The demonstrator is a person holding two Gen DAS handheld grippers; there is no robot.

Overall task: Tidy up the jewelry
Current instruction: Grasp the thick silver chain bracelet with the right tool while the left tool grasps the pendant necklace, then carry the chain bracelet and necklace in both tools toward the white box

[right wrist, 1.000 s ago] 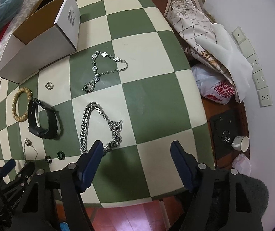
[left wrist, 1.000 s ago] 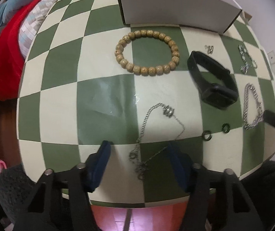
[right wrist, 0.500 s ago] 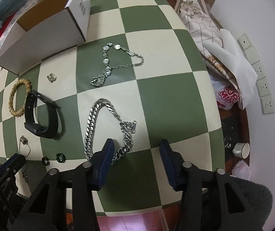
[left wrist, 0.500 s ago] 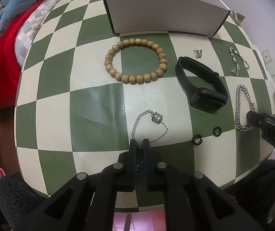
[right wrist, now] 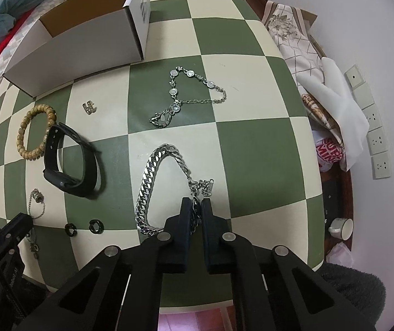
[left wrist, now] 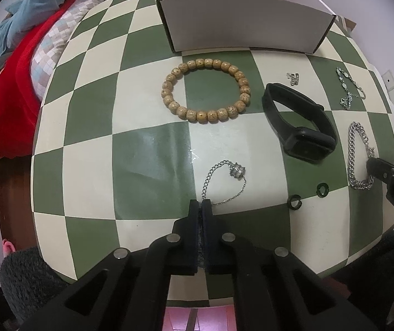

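In the left wrist view, a thin silver chain with a small barrel charm [left wrist: 237, 168] lies at the lower centre of the green-and-cream checkered table [left wrist: 86, 143], looping up from the fingertips. Above it sits a wooden bead bracelet [left wrist: 206, 91] — round, tan, speckled — and at the top of the frame an open white cardboard box [left wrist: 245, 31]. To the right lie a black fitness band [left wrist: 300, 122], two small dark rings [left wrist: 307, 195], a tiny silver clasp piece [left wrist: 294, 78], and near the right edge a fine linked bracelet with round stones [left wrist: 347, 89].

The thin chain's lower end disappears between the pads, so its clasp cannot be made out.

The left gripper [left wrist: 200, 207] has its jaws pressed together on that chain.

In the right wrist view, a heavy silver curb-link bracelet [right wrist: 152, 182] forms a long loop at the centre. The right gripper [right wrist: 195, 207] has just been closing; its jaws now pinch the bracelet's clasp end, with links showing in the narrow gap — the rest rests on the table.
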